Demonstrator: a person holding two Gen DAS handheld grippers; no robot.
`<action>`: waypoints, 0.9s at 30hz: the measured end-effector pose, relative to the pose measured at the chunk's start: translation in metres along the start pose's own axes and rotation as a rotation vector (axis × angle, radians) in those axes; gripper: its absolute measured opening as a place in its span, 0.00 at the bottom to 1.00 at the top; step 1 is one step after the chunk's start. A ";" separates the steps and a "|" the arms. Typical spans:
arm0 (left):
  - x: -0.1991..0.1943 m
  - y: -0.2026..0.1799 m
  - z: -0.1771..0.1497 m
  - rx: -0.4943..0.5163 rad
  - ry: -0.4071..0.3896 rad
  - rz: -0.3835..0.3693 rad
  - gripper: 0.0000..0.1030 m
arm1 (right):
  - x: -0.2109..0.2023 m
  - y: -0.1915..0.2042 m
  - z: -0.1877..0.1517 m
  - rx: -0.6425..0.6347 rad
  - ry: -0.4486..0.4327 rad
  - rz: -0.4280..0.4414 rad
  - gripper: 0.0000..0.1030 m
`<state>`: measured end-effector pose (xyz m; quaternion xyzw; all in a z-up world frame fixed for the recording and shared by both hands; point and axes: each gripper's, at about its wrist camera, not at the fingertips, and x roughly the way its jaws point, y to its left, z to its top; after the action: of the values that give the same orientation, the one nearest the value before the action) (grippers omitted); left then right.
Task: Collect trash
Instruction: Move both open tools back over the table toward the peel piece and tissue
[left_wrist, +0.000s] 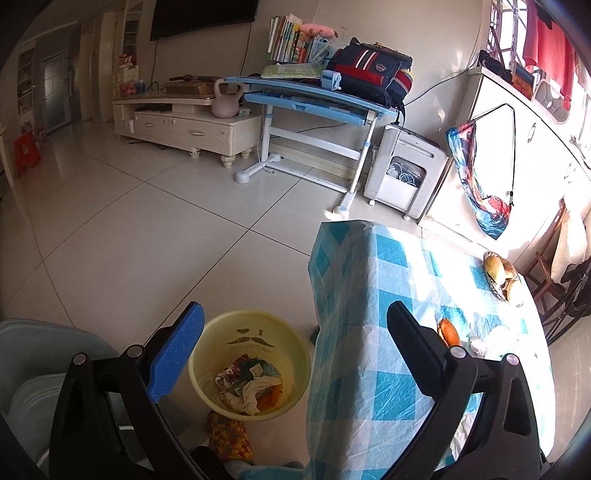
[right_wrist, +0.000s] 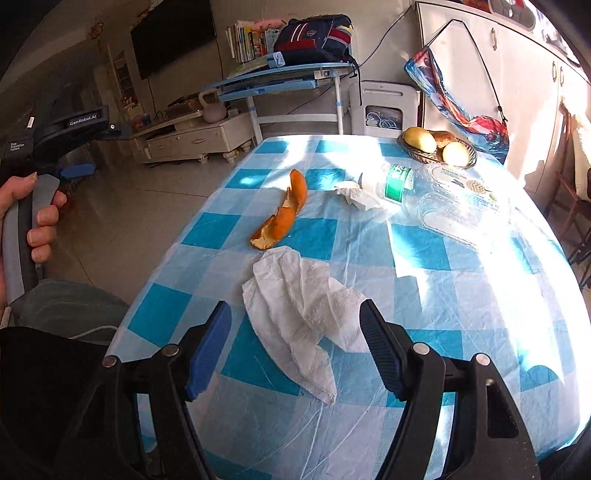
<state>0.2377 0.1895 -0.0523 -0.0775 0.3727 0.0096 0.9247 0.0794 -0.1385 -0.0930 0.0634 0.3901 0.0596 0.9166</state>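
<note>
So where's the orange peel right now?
In the right wrist view, the peel lies on the table, beyond the tissue, left of the bottle.

**Table and floor: where things lie**

On the table (right_wrist: 424, 280) we log a paper towel (right_wrist: 295, 314) nearest us, between the right gripper (right_wrist: 295, 347) fingers' spread tips. Behind it lies an orange peel (right_wrist: 282, 212). Right of the peel sit a crumpled tissue (right_wrist: 356, 195) and a plastic bottle (right_wrist: 413, 188) on its side, touching. At the far right corner stands a fruit basket (right_wrist: 437, 149). On the floor left of the table stands a waste bin (left_wrist: 251, 365), with trash in it.
</note>
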 end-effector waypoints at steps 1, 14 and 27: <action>0.002 -0.004 -0.002 0.014 0.008 0.002 0.93 | 0.000 -0.002 0.001 0.008 -0.005 0.000 0.67; 0.019 -0.072 -0.034 0.265 0.088 -0.044 0.93 | 0.009 -0.014 -0.002 0.006 0.026 -0.019 0.68; 0.025 -0.131 -0.065 0.439 0.147 -0.089 0.93 | 0.034 -0.003 -0.005 -0.078 0.126 -0.049 0.70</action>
<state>0.2211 0.0497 -0.0975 0.1087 0.4284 -0.1183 0.8892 0.0996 -0.1354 -0.1204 0.0140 0.4460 0.0562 0.8932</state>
